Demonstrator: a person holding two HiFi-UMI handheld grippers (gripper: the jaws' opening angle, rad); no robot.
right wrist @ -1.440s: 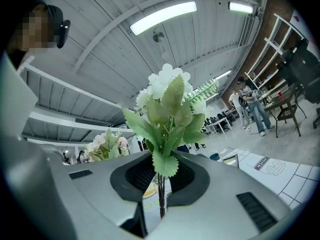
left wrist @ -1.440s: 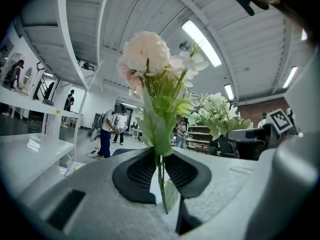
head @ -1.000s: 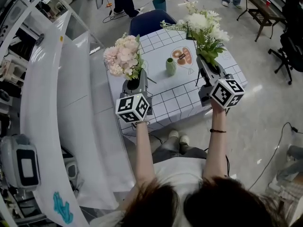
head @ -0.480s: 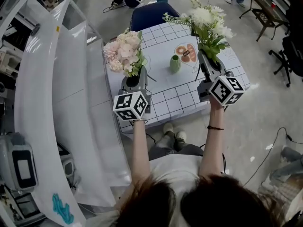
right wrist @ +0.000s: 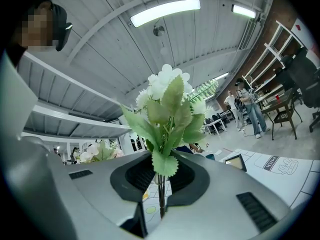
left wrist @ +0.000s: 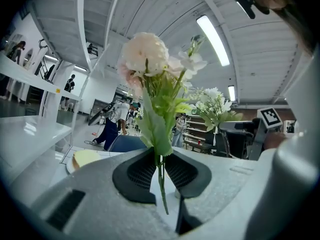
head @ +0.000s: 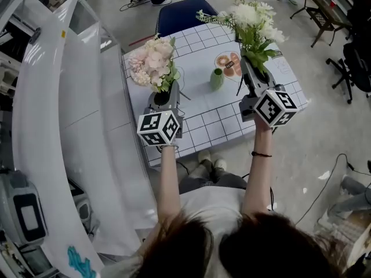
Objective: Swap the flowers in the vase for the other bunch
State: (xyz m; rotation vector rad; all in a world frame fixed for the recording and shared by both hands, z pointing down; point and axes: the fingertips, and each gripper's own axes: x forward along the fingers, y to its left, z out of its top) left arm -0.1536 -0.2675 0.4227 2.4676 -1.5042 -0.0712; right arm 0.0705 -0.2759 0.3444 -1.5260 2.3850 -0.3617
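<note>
Checked cloth over a small table, a blue chair behind it, grey workshop floor all around. Near the middle of the cloth, a little green vase, empty, just beside a plate.

Compared with a second back: both hands shifted to the left across the table. Right gripper now nearer the vase, with the white bunch up over the plate. Left gripper further from the vase and a touch lower, with the pink bunch over the left side of the cloth. Reads as the white bunch heading for the vase and the pink one being carried aside, though only as a judgement. No stem over the vase mouth yet, so the swap looks about half done.

Left pads nearly together, pinching the thin green stems of the pink bunch, cut ends poking out below. Right pads likewise close, clamped on the stems of the white bunch just under its lowest leaf.

Pink bunch: round pale heads, broad leaves, held upright. White bunch: taller and looser, small blooms and a leafy sprig spreading wide, also upright. Thin stems, a narrow vase neck: careful aim needed going in.
</note>
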